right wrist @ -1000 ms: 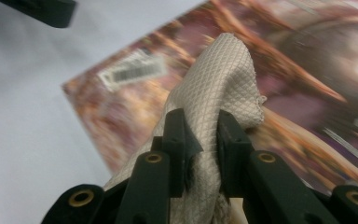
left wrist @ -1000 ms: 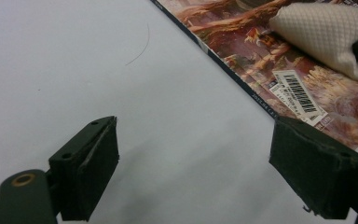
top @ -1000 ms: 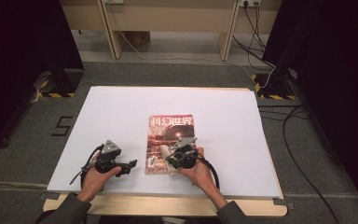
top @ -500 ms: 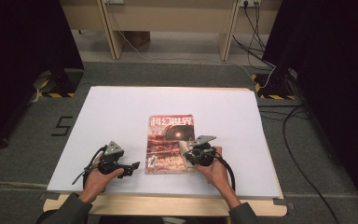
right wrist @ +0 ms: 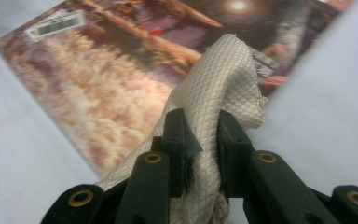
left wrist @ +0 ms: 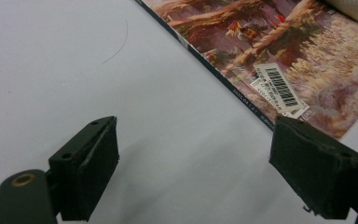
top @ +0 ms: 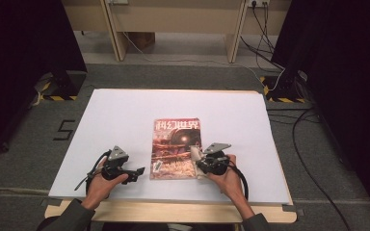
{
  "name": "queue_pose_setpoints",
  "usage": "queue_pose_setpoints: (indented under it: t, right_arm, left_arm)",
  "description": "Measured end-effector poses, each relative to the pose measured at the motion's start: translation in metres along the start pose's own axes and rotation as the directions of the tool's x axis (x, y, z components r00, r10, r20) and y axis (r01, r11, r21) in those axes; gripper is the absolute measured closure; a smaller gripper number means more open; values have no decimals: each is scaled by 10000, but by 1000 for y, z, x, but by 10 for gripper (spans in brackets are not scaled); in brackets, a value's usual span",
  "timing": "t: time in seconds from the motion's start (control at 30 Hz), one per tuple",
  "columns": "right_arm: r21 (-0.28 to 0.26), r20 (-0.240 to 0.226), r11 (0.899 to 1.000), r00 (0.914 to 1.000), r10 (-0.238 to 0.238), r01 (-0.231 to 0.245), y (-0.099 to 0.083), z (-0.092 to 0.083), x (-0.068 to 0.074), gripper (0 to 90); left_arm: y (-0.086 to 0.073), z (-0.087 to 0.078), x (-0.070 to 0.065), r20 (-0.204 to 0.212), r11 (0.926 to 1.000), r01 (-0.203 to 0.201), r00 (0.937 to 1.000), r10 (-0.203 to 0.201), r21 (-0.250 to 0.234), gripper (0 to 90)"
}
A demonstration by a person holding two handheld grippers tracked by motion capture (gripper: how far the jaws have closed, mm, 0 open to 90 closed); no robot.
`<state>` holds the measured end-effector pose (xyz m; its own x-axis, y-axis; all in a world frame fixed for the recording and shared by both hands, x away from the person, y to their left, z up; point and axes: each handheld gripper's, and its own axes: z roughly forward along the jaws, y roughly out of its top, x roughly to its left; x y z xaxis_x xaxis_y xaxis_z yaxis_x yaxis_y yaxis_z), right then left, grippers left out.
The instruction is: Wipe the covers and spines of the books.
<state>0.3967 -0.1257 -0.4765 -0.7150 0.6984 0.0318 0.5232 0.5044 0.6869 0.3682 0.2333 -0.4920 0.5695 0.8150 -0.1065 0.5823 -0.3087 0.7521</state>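
I am seeing a beige cloth with a fine quilted diamond weave (right wrist: 214,88), its edge fraying pale. The glossy magazine cover (top: 176,149) is showing rust reds, browns and creamy golds, with a white barcode sticker (left wrist: 279,88) striped black and a dark spine. The bench's white sheet (top: 125,115) is looking plain, and both grippers' pads (left wrist: 91,175) are showing matte black.

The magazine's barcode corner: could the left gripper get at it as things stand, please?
Probably yes. The left gripper stands open just beside the magazine, with bare white table between. The right gripper, shut on a cloth, works the far edge, out of the way.
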Motion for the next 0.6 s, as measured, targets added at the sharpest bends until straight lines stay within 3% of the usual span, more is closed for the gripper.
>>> queue_pose_setpoints:
  t: [0.07, 0.17, 0.4, 0.47, 0.6]
  right_arm:
    - [-9, 10, 9998, 9998, 194, -194, 0, 0, -4, 762]
    - [73, 180, 9999, 9998, -130, 129, 3, 1, 0, 763]
    - [123, -349, 9975, 9970, -689, 694, 19, 18, 16, 763]
    - [85, -358, 9981, 9975, -606, 610, 23, 22, 13, 762]
    - [-74, 110, 9997, 9996, -245, 246, 26, 25, -4, 762]
  left_arm:
    - [0, 1, -1, 68, 9999, -70, 10000, 69, 80, 149]
    - [1, 4, -4, 140, 9998, -120, 9998, 118, 131, 149]
    - [1, 5, -8, 197, 9992, -308, 9993, 303, 244, 149]
    - [0, 4, -7, 220, 9993, -307, 9993, 302, 220, 149]
    - [0, 6, -5, 213, 9995, -228, 9995, 223, 235, 149]
